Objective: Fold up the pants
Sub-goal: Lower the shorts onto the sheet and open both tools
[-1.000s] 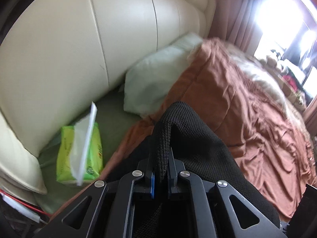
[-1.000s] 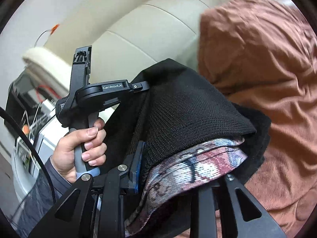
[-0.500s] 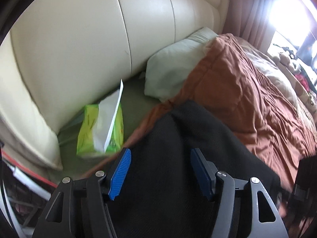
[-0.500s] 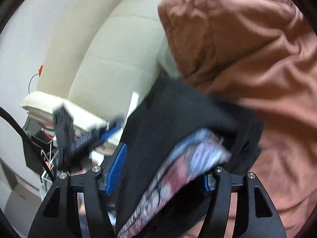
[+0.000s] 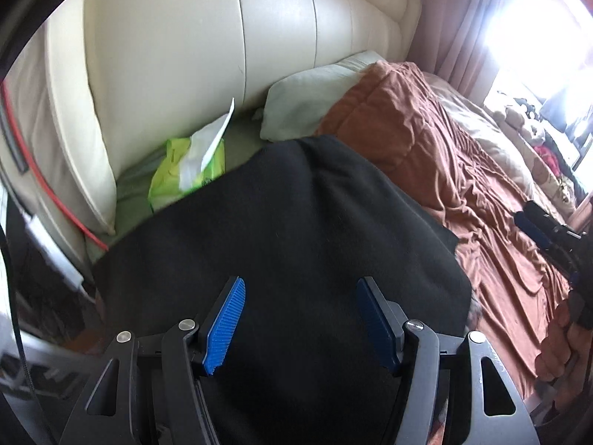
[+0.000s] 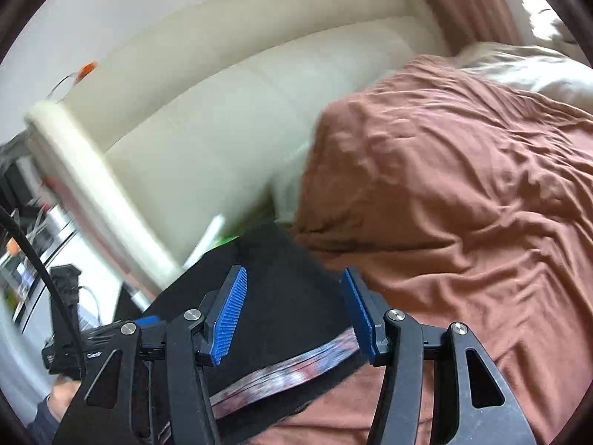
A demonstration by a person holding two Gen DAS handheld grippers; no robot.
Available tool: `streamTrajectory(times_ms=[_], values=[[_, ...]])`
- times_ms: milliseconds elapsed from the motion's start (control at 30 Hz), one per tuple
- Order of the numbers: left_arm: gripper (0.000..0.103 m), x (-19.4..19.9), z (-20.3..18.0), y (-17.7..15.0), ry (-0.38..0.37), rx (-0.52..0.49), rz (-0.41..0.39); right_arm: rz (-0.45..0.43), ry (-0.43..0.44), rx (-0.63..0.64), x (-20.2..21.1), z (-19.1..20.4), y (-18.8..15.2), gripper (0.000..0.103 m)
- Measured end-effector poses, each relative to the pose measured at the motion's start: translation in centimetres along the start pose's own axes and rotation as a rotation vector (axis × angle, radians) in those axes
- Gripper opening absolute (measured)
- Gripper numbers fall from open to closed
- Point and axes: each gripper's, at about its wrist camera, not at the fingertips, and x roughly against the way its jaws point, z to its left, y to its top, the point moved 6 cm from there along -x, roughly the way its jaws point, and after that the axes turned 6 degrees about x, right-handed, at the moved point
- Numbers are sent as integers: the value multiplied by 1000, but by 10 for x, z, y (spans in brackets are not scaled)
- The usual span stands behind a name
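Black pants lie folded in a flat pile on the bed's near corner. Their patterned lining shows along the near edge in the right wrist view. My left gripper hovers over the pile, open, its blue pads wide apart and touching nothing. My right gripper hangs above the pile's right edge. Its jaws are closing, the black pants show in the gap below, and the pads do not press on them. In the left wrist view the right gripper juts in from the right edge over the duvet.
A brown duvet covers the bed to the right. A cream padded headboard rises behind, with a pale green pillow and a green tissue pack at its foot. A red cable runs down the left side.
Both grippers let go of the pants, which now lie flat on the bed. The left gripper opened and drew back; the right gripper opened and rose above the pile.
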Motion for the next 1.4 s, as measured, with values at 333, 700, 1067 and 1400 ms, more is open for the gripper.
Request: streamTrajectory(times_ms=[333,700,1067,1400], values=[[50,1,-1,-30,-9,146,-21,161,89,173,-59,60,-53,24],[47,2,-1,-63,-29,211,-39,225,40,130,-53,28,-76,22],[47,34,-35,-95,-67,182,-5,192,-3,141,44,21,-66,22],[66,83,-82,-119,-66,120,-20,111,-83,159,159,19,-57,73]])
